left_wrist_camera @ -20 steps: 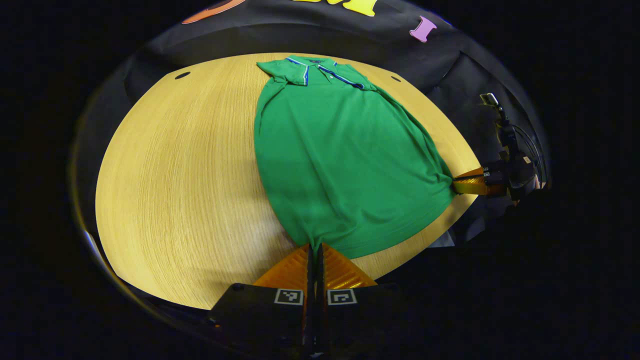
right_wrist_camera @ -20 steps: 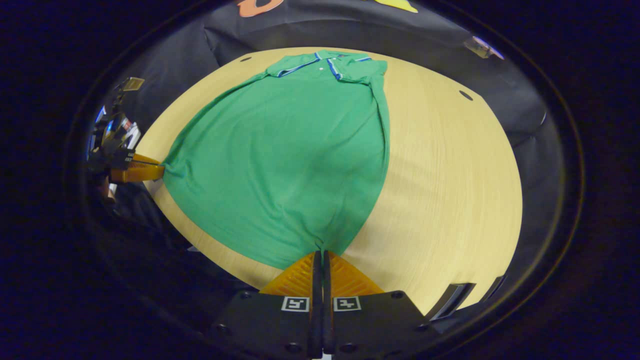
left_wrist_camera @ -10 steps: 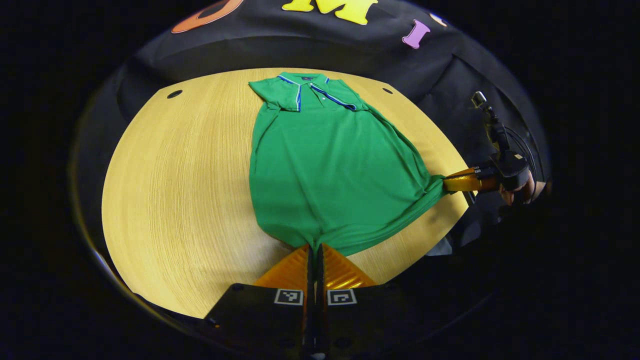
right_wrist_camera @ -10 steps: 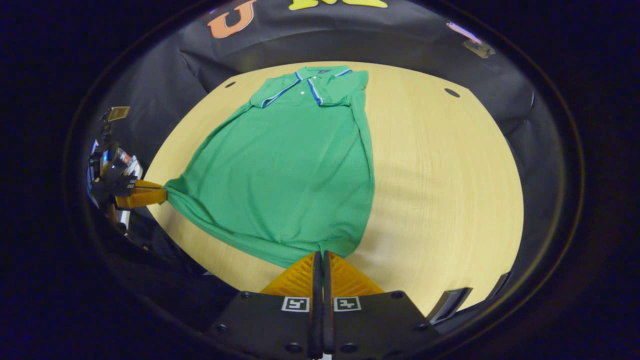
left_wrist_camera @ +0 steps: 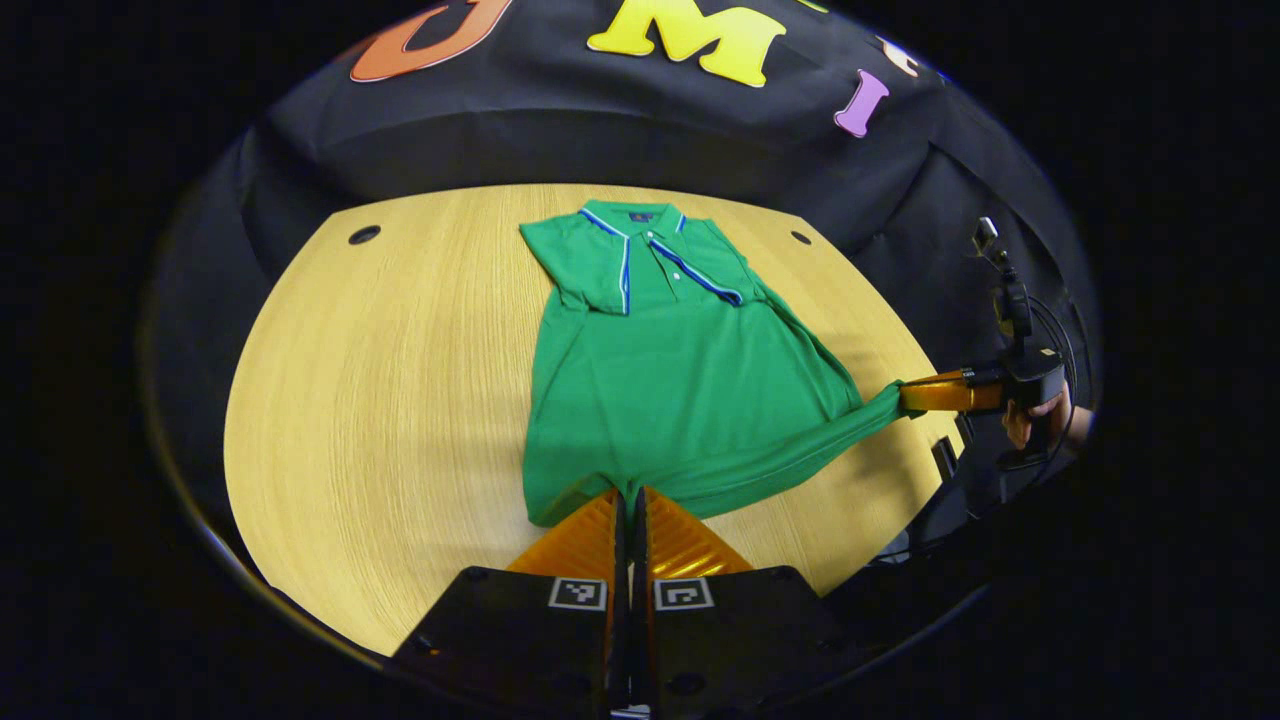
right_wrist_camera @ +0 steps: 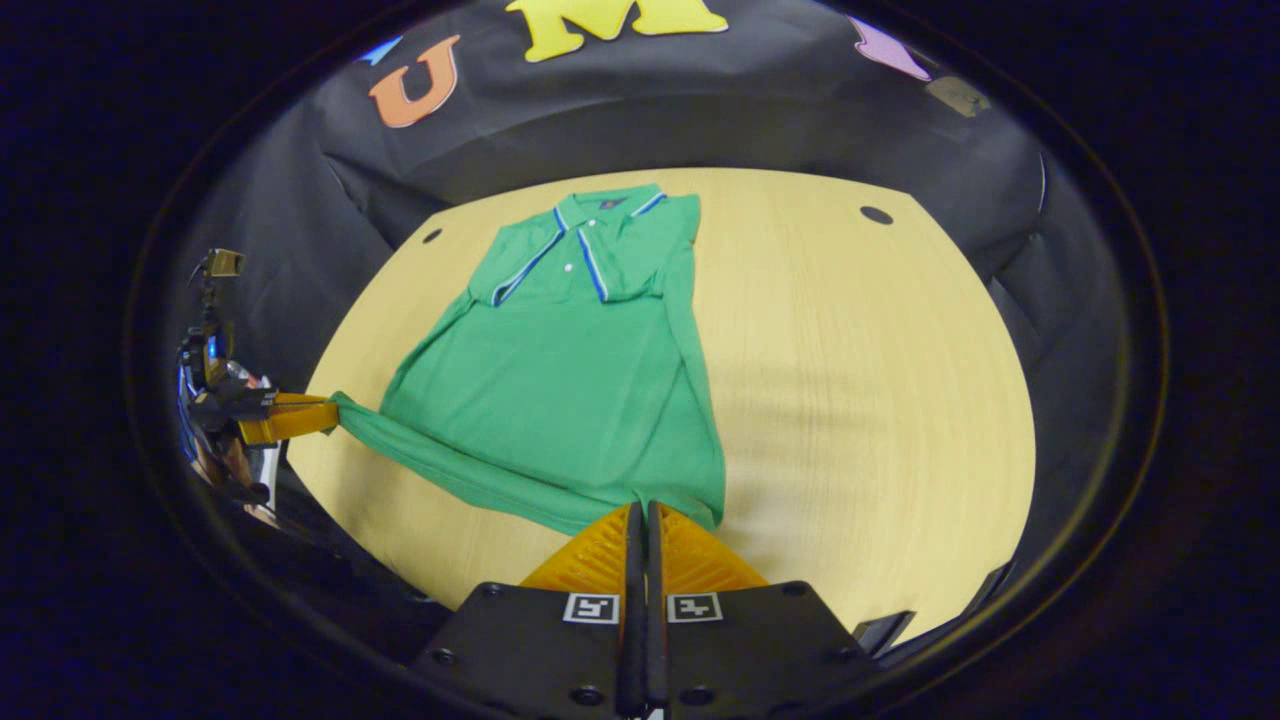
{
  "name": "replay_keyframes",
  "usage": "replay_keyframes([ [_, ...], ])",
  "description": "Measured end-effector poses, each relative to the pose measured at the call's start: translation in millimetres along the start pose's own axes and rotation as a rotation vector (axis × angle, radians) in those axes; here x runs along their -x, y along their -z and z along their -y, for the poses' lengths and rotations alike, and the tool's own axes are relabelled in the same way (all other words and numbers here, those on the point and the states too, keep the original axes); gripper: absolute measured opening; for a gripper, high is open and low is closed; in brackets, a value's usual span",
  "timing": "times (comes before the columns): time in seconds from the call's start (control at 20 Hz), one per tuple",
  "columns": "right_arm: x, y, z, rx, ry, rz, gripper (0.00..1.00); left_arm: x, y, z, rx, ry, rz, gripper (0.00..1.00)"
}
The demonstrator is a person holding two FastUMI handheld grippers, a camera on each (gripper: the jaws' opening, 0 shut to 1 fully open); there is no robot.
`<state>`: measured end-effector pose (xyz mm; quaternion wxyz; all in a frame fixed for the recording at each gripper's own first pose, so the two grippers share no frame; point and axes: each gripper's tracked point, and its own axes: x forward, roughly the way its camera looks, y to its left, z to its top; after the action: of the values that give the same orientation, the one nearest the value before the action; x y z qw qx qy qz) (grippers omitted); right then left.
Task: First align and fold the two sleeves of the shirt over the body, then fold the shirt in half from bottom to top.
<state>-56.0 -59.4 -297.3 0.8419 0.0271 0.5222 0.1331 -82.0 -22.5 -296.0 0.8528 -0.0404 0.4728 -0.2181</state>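
Shirt point(left_wrist_camera: 670, 380) hem corners are pinched in my left gripper point(left_wrist_camera: 629, 497) and right gripper point(right_wrist_camera: 645, 510), near the table point(left_wrist_camera: 380, 400) front edge.

The green polo shirt point(left_wrist_camera: 660, 390) lies collar-away on the wooden surface point(left_wrist_camera: 380, 400), both sleeves folded over its chest. Its bottom hem is raised off the wood, stretched taut between its two corners.

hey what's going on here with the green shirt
A person is folding a green polo shirt on a wooden table with two handheld grippers. The left gripper and the right gripper each pinch a corner of the bottom hem, lifted off the table. The sleeves are already folded over the body, so the bottom-to-top fold is under way, not finished.
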Motion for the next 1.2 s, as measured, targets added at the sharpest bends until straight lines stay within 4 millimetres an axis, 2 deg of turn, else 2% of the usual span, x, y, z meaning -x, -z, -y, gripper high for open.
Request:
replay_keyframes([
  [0.25,2.6,-62.7,-0.2,0.014,-0.005,0.075,0.03,-5.8,-54.7,-1.2,-0.019,-0.001,0.070,0.04],
  [0.4,1.3,-103.2,-0.9,0.014,-0.006,0.122,0.03,-9.3,-85.9,-9.4,-0.027,-0.014,0.104,0.04],
  [0.75,-8.4,-176.0,-2.7,0.030,-0.007,0.179,0.00,-20.7,-169.8,-27.9,-0.067,-0.026,0.198,0.04],
  [1.0,-21.7,-227.5,-4.8,0.024,-0.011,0.218,0.03,-40.7,-217.0,-39.0,-0.063,-0.019,0.231,0.04],
  [1.2,-38.8,-278.7,-1.7,0.016,-0.012,0.262,0.03,-61.1,-254.0,-59.6,-0.048,-0.043,0.256,0.04],
])
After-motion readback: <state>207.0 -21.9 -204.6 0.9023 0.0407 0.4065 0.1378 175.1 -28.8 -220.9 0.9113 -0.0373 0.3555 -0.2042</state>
